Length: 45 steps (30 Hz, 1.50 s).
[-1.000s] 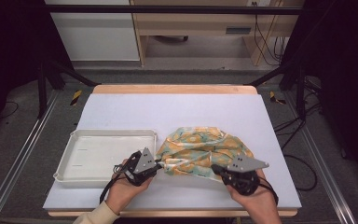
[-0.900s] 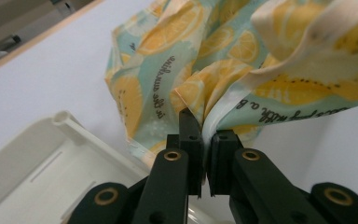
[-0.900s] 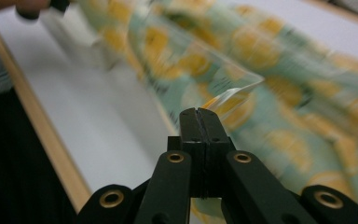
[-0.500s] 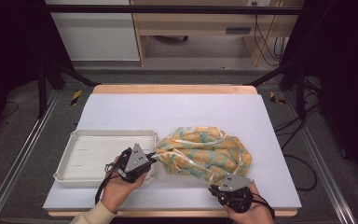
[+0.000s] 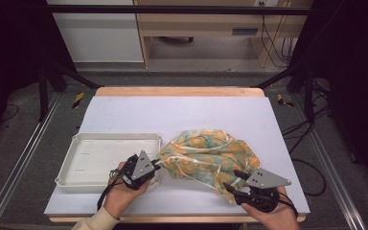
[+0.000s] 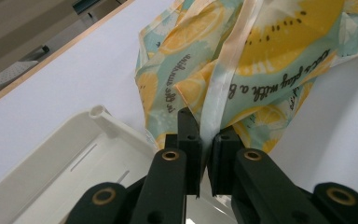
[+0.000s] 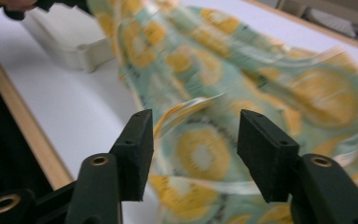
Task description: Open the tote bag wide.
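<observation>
While the crumpled cloth, printed with yellow citrus slices on pale green and edged in a cream band, is lying on the white tabletop toward the near edge and somewhat right of its middle, its left end is being pinched by the left gripper; in the left gripper view that gripper is showing its two black jaws pressed nearly together on the cream hem of the cloth, with printed lettering readable on the fabric just above them; the cloth's left end is sitting right beside the near right corner of the white tray, which is lying along the left part of the tabletop near the front edge; the rim of the tray is appearing directly under the jaws in the left gripper view; the right gripper is hovering at the cloth's near right corner, close to the tabletop's front edge, with its jaws spread wide apart and holding nothing; in the right gripper view the gripper is framing the blurred fabric between its parted jaws, and the tray is showing at the far end of the cloth; a hand is holding the left gripper from below, and another hand is holding the right one at the near right corner of the tabletop.
</observation>
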Each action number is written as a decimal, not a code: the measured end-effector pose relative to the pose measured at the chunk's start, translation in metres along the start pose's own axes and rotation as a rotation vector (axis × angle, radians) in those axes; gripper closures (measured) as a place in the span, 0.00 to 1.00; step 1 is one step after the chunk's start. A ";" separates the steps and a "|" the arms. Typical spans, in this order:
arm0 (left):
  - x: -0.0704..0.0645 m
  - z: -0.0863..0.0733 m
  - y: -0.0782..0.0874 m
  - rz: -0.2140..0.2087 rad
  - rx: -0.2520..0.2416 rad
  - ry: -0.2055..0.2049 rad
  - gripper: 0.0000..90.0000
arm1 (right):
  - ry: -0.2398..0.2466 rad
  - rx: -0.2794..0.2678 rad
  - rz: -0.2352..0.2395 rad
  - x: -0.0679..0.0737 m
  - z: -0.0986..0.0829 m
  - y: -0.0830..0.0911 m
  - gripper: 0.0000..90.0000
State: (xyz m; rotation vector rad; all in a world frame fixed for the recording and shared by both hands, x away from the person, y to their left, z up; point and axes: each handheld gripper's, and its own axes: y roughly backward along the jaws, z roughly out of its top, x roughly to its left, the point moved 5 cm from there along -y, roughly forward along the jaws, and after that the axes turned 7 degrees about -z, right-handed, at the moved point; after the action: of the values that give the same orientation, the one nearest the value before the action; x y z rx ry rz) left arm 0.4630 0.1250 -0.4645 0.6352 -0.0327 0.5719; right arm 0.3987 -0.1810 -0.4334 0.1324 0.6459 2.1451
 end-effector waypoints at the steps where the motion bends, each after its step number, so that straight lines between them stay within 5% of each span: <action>1: 0.000 0.000 0.000 0.000 0.000 0.000 0.95 | 0.000 0.000 0.000 0.000 0.000 0.000 0.53; 6: -0.002 -0.002 -0.002 -0.003 0.011 -0.011 0.96 | 0.001 0.013 -0.057 -0.029 0.021 -0.018 0.62; 13: -0.004 -0.002 -0.002 -0.003 0.019 -0.025 0.96 | 0.019 0.074 -0.039 -0.038 0.032 -0.056 0.63; 18: -0.002 -0.001 0.001 0.007 0.003 -0.025 0.96 | 0.068 0.139 0.045 -0.023 0.034 -0.089 0.51; 26: -0.001 0.005 0.009 0.034 -0.032 -0.028 0.96 | 0.142 0.178 0.106 -0.001 0.025 -0.095 0.43; 29: 0.000 0.007 0.011 0.033 -0.052 -0.012 0.96 | 0.161 0.162 0.110 0.003 0.026 -0.094 0.52; 32: 0.001 0.009 0.014 0.020 -0.063 0.008 0.96 | 0.188 0.167 0.109 0.005 0.026 -0.092 0.74; 33: 0.001 0.009 0.016 0.014 -0.063 0.013 0.95 | 0.194 0.164 0.115 0.005 0.026 -0.090 0.90; 37: 0.002 0.010 0.022 -0.009 -0.053 0.035 0.86 | 0.191 0.145 0.113 0.005 0.027 -0.086 0.99; 45: 0.013 0.006 0.047 0.051 -0.060 0.050 0.67 | 0.166 0.124 0.048 -0.004 0.025 -0.081 1.00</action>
State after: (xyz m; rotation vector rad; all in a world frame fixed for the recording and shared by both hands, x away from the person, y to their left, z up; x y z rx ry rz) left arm 0.4509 0.1594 -0.4312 0.5625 -0.0193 0.6332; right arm 0.4678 -0.1340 -0.4512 0.0367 0.8813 2.1775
